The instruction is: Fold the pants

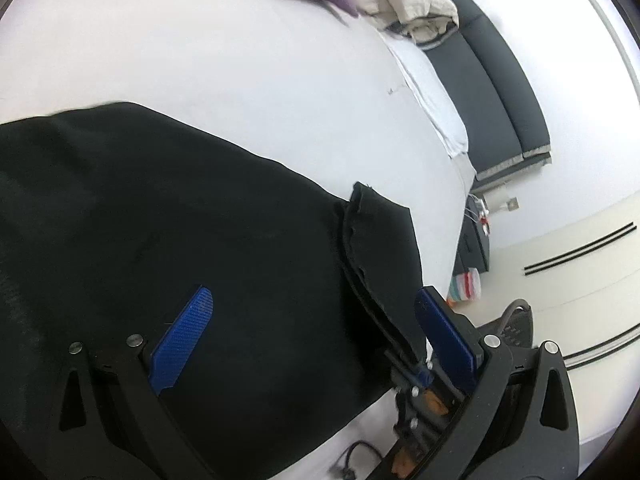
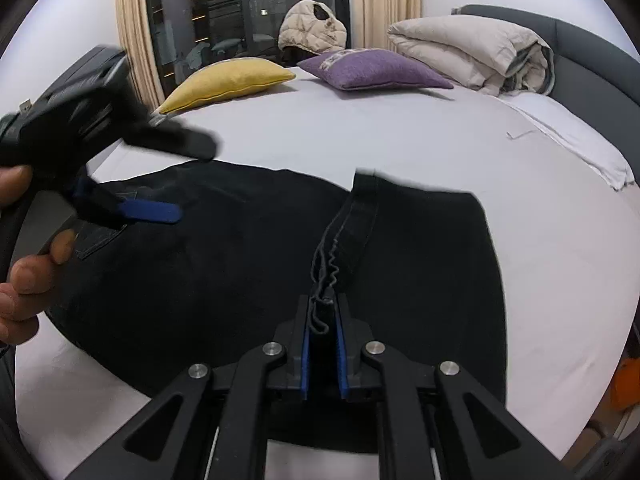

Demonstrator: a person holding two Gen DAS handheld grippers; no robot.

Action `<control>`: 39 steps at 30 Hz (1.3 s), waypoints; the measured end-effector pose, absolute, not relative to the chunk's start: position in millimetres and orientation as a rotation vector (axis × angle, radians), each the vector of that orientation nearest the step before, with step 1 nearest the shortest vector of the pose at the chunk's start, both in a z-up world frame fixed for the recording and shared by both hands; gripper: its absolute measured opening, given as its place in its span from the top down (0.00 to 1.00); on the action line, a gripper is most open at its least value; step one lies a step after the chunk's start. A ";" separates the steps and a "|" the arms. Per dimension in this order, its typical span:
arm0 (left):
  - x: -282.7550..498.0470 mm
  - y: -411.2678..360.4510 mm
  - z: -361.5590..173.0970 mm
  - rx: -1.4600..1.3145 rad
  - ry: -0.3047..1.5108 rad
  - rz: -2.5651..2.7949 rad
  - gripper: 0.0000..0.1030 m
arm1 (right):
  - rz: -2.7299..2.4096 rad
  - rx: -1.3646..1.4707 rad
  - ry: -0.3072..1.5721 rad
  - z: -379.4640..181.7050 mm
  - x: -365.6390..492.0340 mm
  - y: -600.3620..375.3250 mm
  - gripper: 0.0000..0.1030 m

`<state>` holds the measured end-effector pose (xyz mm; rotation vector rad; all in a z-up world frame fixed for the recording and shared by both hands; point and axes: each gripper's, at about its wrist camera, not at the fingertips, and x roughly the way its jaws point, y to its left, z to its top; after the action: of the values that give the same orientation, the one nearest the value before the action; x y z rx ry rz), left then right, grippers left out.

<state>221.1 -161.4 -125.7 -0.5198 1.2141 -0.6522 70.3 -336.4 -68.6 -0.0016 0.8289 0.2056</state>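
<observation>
The black pants lie spread on the white bed, folded over so that a seamed hem edge stands up across the cloth toward the right side.

In the right wrist view, starting at the left edge, a person's hand grips the handle of the left gripper, which hangs blurred above the left part of the pants; one blue pad shows, with the other finger well above it, so the fingers are apart and nothing sits between them. Further right, at the middle, the right gripper has its fingers pressed together on the raised seam of the pants, a dark fold and loose threads pinched between the blue pads. Behind, only this view shows a yellow pillow, a dark window with beige curtains, a beige padded jacket, a purple pillow and a rolled beige duvet.

The left wrist view looks down over the pants from the other side. Its own blue pads stand wide apart over the cloth without pinching it. To the right, the right gripper comes in from below, clamped on the hem edge. Only here appear the dark headboard, a striped object on the floor and the pale floor beside the bed.
</observation>
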 end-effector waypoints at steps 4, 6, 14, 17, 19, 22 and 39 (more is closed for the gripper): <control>231.0 -186.4 -143.8 -0.547 1.311 -0.675 0.00 | 0.198 -0.037 0.797 -58.5 68.9 -337.6 0.88; 230.7 -196.7 -149.4 -0.523 1.332 -0.694 0.00 | 0.198 -0.055 0.781 -54.9 66.9 -332.4 0.88; 235.2 -216.5 -153.3 -0.563 1.342 -0.769 0.25 | 0.241 -0.128 0.743 -44.0 59.5 -306.9 0.88; 235.5 -213.2 -153.8 -0.555 1.352 -0.767 0.76 | 0.264 -0.137 0.729 -37.6 57.2 -293.3 0.88; 233.7 -201.1 -150.3 -0.563 1.327 -0.766 0.81 | 0.283 -0.149 0.715 -32.0 56.5 -282.7 0.88; 231.9 -175.0 -141.8 -0.580 1.291 -0.757 0.86 | 0.313 -0.164 0.703 -25.5 56.0 -268.5 0.88; 223.1 -48.1 -140.2 -0.531 1.269 -0.609 0.87 | 0.461 -0.266 0.754 -39.4 68.5 -163.3 0.88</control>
<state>223.1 -48.1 -140.2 -0.5306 1.2686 -0.6087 68.5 -163.3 -39.4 -0.2664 0.7544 0.4605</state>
